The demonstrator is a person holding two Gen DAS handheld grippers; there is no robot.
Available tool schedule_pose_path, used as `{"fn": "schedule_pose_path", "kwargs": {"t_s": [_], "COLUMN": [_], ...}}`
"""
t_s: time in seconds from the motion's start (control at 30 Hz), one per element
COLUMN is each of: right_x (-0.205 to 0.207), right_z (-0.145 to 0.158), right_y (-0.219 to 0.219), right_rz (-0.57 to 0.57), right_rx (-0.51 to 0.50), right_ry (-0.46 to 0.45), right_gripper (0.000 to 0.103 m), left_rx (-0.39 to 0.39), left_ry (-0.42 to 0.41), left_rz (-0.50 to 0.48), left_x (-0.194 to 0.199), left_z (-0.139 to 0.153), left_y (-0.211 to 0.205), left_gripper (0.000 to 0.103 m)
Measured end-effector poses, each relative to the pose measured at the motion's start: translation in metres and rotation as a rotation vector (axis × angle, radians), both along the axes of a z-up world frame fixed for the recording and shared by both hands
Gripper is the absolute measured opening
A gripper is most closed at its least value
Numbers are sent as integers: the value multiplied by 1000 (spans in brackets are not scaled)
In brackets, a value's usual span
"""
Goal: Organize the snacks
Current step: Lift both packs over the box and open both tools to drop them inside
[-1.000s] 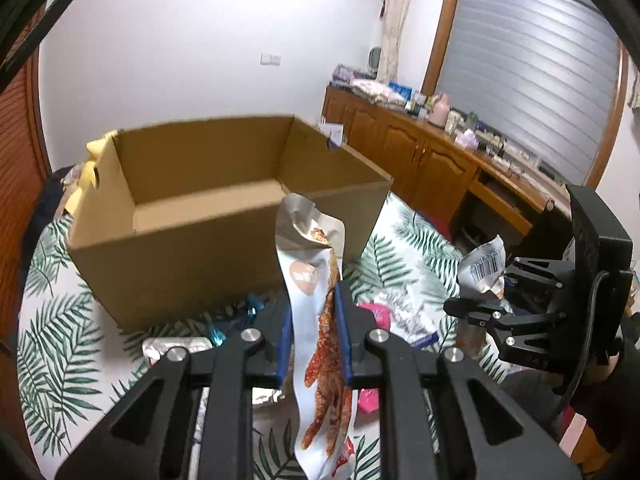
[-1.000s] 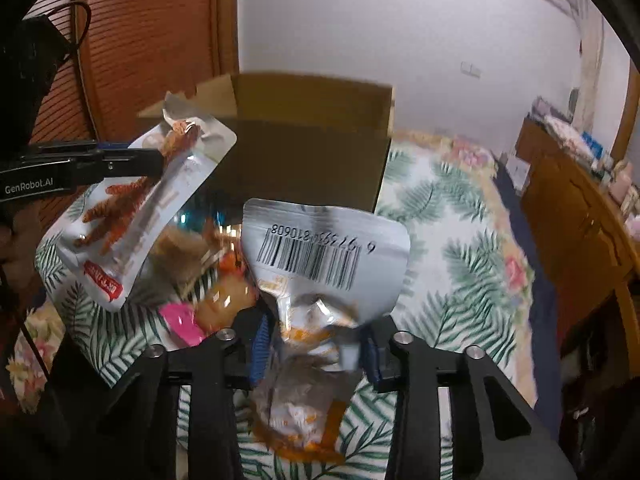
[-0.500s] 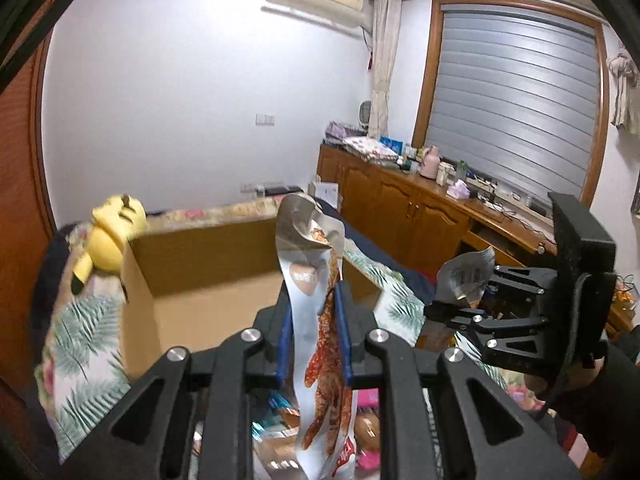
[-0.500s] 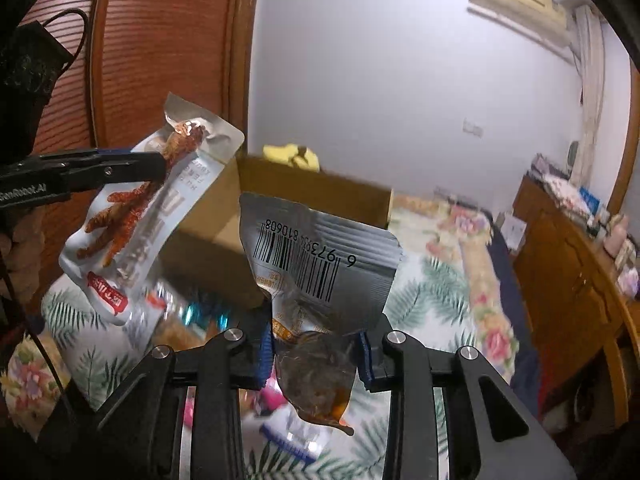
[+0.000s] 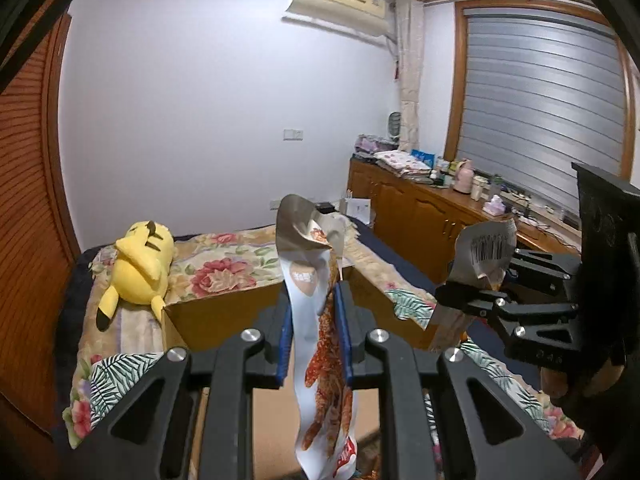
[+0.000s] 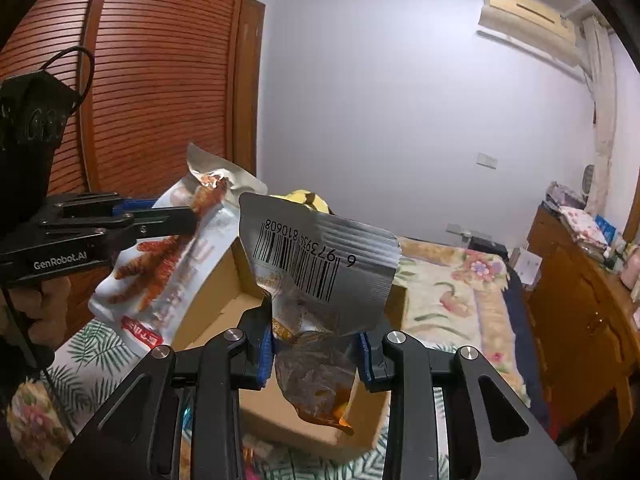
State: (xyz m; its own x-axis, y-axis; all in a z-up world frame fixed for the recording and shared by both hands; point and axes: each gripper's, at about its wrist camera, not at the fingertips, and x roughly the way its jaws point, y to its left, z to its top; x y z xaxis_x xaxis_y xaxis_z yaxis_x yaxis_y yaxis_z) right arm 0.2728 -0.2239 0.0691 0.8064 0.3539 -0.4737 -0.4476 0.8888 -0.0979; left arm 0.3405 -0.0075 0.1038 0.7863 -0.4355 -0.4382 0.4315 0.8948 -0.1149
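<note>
My left gripper (image 5: 313,320) is shut on a white snack pouch printed with orange chicken feet (image 5: 320,344); the pouch also shows in the right wrist view (image 6: 168,276). My right gripper (image 6: 316,354) is shut on a silver pouch with a barcode (image 6: 320,264), which also shows in the left wrist view (image 5: 480,256). Both pouches hang above the open cardboard box (image 6: 224,308), whose far wall shows in the left wrist view (image 5: 224,320). The left gripper (image 6: 160,220) is to the left of the right one.
The box sits on a leaf-print cloth (image 5: 116,372) on a bed. A yellow plush toy (image 5: 140,264) lies behind the box. A wooden cabinet (image 5: 420,216) runs along the right wall and a slatted wooden door (image 6: 152,80) stands at left.
Both grippers have risen with their pouches and now hang over the box opening. The loose snacks on the cloth have dropped out of view.
</note>
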Motion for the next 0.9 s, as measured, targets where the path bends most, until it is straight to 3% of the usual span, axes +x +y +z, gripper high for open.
{"fn": "schedule_pose_path", "kwargs": {"t_s": [0.33, 0.4, 0.47, 0.5, 0.57, 0.63, 0.83, 0.9], "right_x": [45, 51, 54, 56, 57, 55, 36, 23], "right_z": [-77, -93, -105, -109, -113, -111, -89, -80], "right_y": [21, 24, 26, 26, 28, 28, 22, 16], "right_rz": [7, 8, 5, 2, 16, 12, 0, -11], "right_rx": [-38, -48, -55, -54, -34, -14, 32, 44], "right_ry": [169, 209, 244, 260, 294, 294, 248, 223], "right_gripper": [31, 31, 31, 31, 40, 68, 71, 71], "left_rx": [75, 80, 72, 60, 56, 53, 46, 48], "left_ry": [157, 180, 179, 174, 182, 176, 142, 133], "left_rz": [32, 40, 52, 60, 63, 68, 70, 67], "left_x": [46, 48, 46, 44, 39, 34, 1, -15], "left_z": [-74, -82, -85, -85, -85, -83, -71, -69], "left_y": [-8, -10, -10, -7, -2, 1, 15, 17], "left_gripper": [17, 24, 51, 51, 51, 51, 55, 61]}}
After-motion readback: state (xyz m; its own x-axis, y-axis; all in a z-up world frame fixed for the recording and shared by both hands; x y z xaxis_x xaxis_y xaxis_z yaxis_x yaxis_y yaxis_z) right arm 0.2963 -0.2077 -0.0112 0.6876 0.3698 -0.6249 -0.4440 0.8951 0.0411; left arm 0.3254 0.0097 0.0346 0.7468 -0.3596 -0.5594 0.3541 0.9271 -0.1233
